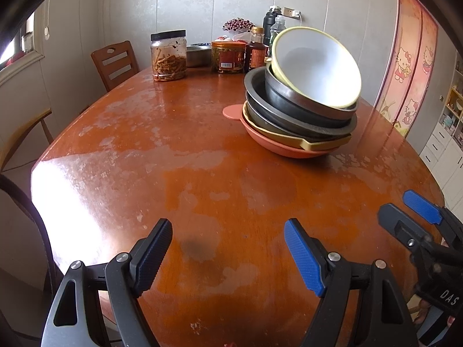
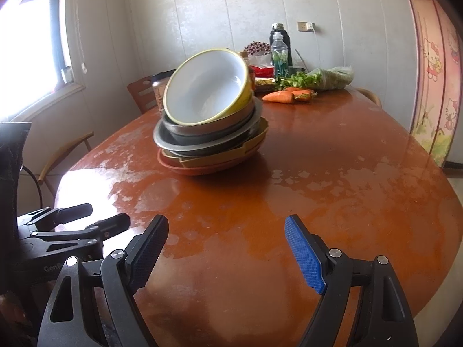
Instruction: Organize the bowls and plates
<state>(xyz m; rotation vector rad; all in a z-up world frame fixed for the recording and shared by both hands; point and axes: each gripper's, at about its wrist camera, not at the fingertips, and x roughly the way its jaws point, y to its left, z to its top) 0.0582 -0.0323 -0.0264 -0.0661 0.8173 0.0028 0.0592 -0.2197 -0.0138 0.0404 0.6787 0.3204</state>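
Observation:
A stack of dishes stands on the worn orange table point(image 1: 202, 173). On top a yellow bowl with a white inside point(image 1: 317, 66) lies tilted; it also shows in the right wrist view point(image 2: 208, 86). Under it are dark metal bowls point(image 1: 301, 107), a tan plate point(image 1: 318, 144) and a terracotta plate point(image 1: 277, 147) at the bottom. My left gripper point(image 1: 228, 225) is open and empty, low over the near table edge, well short of the stack. My right gripper point(image 2: 227, 222) is open and empty, also near the front edge. Each gripper shows in the other's view, the right one point(image 1: 405, 208) and the left one point(image 2: 107, 214).
At the far end stand a jar of dried food point(image 1: 168, 56), a second jar point(image 1: 228, 57), sauce bottles point(image 1: 256, 49), a steel bowl point(image 1: 198, 55), carrots point(image 2: 279, 97) and bagged greens point(image 2: 324, 79). Wooden chairs point(image 1: 114, 63) stand at the left. A cabinet with cartoon stickers point(image 1: 411, 66) stands at the right.

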